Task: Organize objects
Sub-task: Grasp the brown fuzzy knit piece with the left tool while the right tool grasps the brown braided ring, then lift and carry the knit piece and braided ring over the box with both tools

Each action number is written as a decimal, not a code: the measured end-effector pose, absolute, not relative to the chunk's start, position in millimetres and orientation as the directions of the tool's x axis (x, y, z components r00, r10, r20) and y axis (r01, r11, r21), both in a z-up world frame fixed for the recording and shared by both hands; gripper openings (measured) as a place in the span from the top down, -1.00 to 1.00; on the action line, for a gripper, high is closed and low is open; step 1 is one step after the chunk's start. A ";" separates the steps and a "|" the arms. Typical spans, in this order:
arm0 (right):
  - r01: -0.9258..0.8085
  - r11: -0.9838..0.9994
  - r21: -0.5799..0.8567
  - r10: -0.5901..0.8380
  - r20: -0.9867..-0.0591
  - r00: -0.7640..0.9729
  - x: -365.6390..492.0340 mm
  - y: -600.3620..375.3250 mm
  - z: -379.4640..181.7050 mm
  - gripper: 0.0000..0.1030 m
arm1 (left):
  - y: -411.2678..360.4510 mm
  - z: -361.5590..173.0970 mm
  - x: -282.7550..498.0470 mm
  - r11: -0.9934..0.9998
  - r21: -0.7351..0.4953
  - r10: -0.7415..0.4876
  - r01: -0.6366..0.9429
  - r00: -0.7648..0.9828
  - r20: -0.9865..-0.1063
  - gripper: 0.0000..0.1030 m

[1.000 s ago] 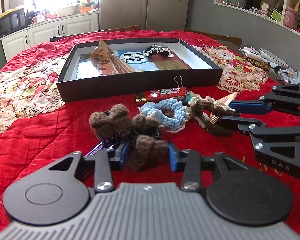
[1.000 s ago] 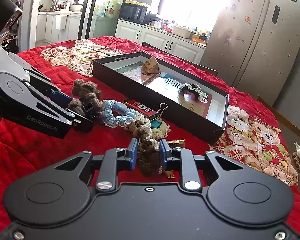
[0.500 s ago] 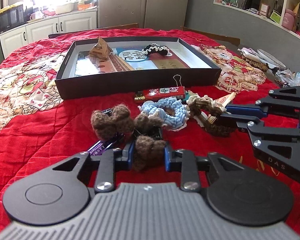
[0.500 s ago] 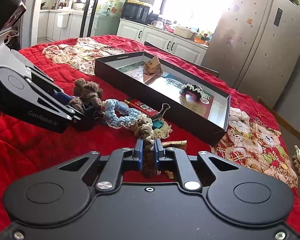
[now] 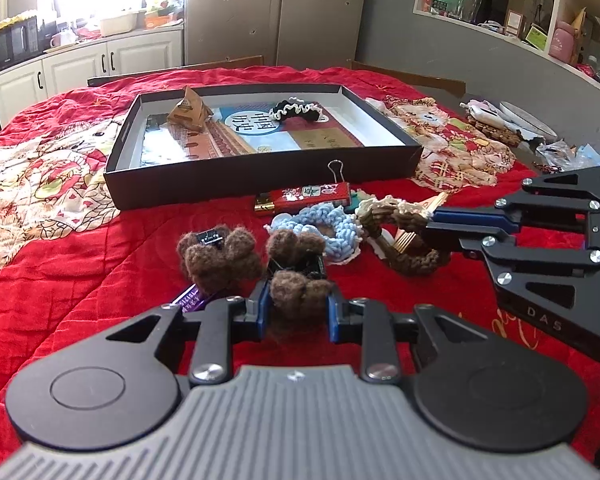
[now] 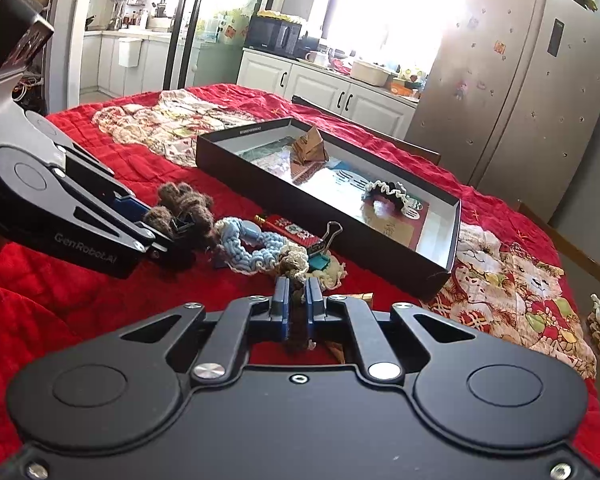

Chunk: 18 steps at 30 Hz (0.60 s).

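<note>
Now two claws grip: left claw (image 5: 296, 312) pinches one fuzzy brown scrunchie (image 5: 300, 294), right claw (image 6: 296, 304) one brown-and-cream scrunchie (image 6: 296, 268). One black scrunchie (image 5: 296, 110) lies in the one box (image 5: 260, 176), upper centre.

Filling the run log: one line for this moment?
left gripper: shut on brown fuzzy hair clip | right gripper: shut on brown-cream scrunchie | box: awaiting

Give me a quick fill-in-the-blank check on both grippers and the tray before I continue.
1. The left gripper is closed on a fuzzy ____ hair scrunchie.
2. The right gripper pinches the brown-and-cream scrunchie, which lies right of the light ____ one.
3. Inside the black tray lies a ____-and-white scrunchie and a folded paper packet.

Missing words: brown; blue; black
</note>
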State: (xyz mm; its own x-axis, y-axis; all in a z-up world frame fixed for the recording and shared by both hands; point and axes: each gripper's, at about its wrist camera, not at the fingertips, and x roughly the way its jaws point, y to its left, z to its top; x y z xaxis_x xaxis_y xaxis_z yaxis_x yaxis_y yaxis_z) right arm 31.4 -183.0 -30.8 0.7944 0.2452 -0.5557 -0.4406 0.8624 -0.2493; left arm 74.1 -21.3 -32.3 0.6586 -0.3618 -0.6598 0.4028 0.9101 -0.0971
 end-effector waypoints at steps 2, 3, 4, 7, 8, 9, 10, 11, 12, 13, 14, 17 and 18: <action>-0.442 0.863 -0.243 0.252 -0.551 0.796 30.4 -183.4 -28.0 0.85 | -20.7 -29.9 73.0 0.909 -0.097 -0.364 0.404 0.661 -0.656 0.39; -0.443 0.864 -0.240 0.256 -0.548 0.796 29.6 -183.5 -26.6 0.85 | -20.3 -28.7 72.6 0.909 -0.097 -0.365 0.405 0.663 -0.654 0.39; -0.443 0.864 -0.239 0.259 -0.545 0.798 29.1 -183.8 -25.2 0.85 | -19.9 -27.1 71.9 0.909 -0.096 -0.366 0.406 0.665 -0.651 0.39; -0.443 0.865 -0.235 0.264 -0.538 0.801 27.1 -184.5 -21.7 0.86 | -19.9 -23.5 70.3 0.907 -0.092 -0.368 0.411 0.668 -0.646 0.39; -0.443 0.865 -0.233 0.267 -0.535 0.801 26.4 -184.7 -20.8 0.86 | -20.0 -22.3 69.9 0.907 -0.091 -0.369 0.412 0.669 -0.645 0.39; -0.444 0.866 -0.231 0.270 -0.533 0.802 25.9 -184.7 -19.5 0.86 | -20.2 -21.0 69.4 0.906 -0.090 -0.371 0.414 0.671 -0.643 0.39; -0.446 0.865 -0.229 0.273 -0.531 0.802 25.4 -184.7 -18.1 0.87 | -20.3 -20.0 69.2 0.905 -0.090 -0.372 0.416 0.671 -0.641 0.39; -0.447 0.865 -0.229 0.275 -0.528 0.803 24.7 -184.5 -16.5 0.87 | -20.4 -18.8 68.7 0.905 -0.088 -0.373 0.417 0.673 -0.639 0.39; -0.448 0.864 -0.230 0.277 -0.525 0.805 24.2 -184.1 -15.3 0.87 | -20.3 -17.8 68.1 0.904 -0.087 -0.373 0.418 0.675 -0.636 0.39; -0.450 0.863 -0.231 0.281 -0.521 0.806 23.3 -183.8 -13.6 0.87 | -20.4 -16.6 67.7 0.903 -0.086 -0.375 0.420 0.676 -0.634 0.39; -0.452 0.862 -0.231 0.283 -0.519 0.806 22.6 -183.1 -12.4 0.88 | -20.3 -15.5 67.5 0.903 -0.085 -0.376 0.421 0.678 -0.632 0.39; -0.455 0.859 -0.236 0.289 -0.510 0.810 20.3 -181.5 -8.2 0.88 | -20.0 -12.0 66.9 0.902 -0.082 -0.378 0.424 0.683 -0.625 0.39; -0.456 0.858 -0.238 0.291 -0.507 0.812 19.8 -181.3 -7.1 0.88 | -19.8 -10.9 66.6 0.902 -0.081 -0.379 0.425 0.685 -0.623 0.39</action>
State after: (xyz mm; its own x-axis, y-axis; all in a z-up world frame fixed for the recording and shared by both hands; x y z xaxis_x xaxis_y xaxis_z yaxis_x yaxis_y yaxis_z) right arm 19.8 -181.3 -7.1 0.8116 0.2907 -0.5068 -0.4557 0.8577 -0.2378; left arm 66.6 -19.8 -10.9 0.6848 -0.3787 -0.6226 0.4248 0.9016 -0.0812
